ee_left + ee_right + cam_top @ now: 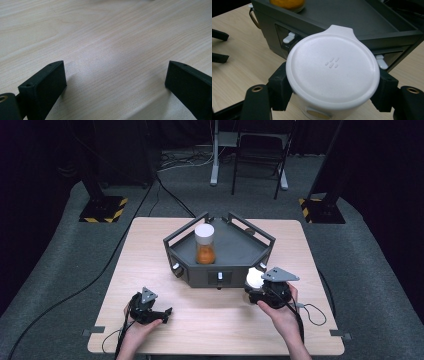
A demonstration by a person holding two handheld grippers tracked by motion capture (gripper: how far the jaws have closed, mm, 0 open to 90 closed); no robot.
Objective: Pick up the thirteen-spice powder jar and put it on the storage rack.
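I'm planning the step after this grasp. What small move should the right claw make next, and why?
Probably lift the white-lidded jar and carry it over the dark tray's front wall. The right claw is shut on it beside the tray, where an orange-filled jar already stands. The left claw is open over bare table.

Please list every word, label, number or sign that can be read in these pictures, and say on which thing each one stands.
No readable text stands anywhere.
White lid held in the right gripper: a few small raised dashes, no letters.
Container under that lid: a yellowish label patch, cut off, unreadable.
Dark tray, jar: no lettering visible.
Floor plates: yellow-black hazard stripes, no words.
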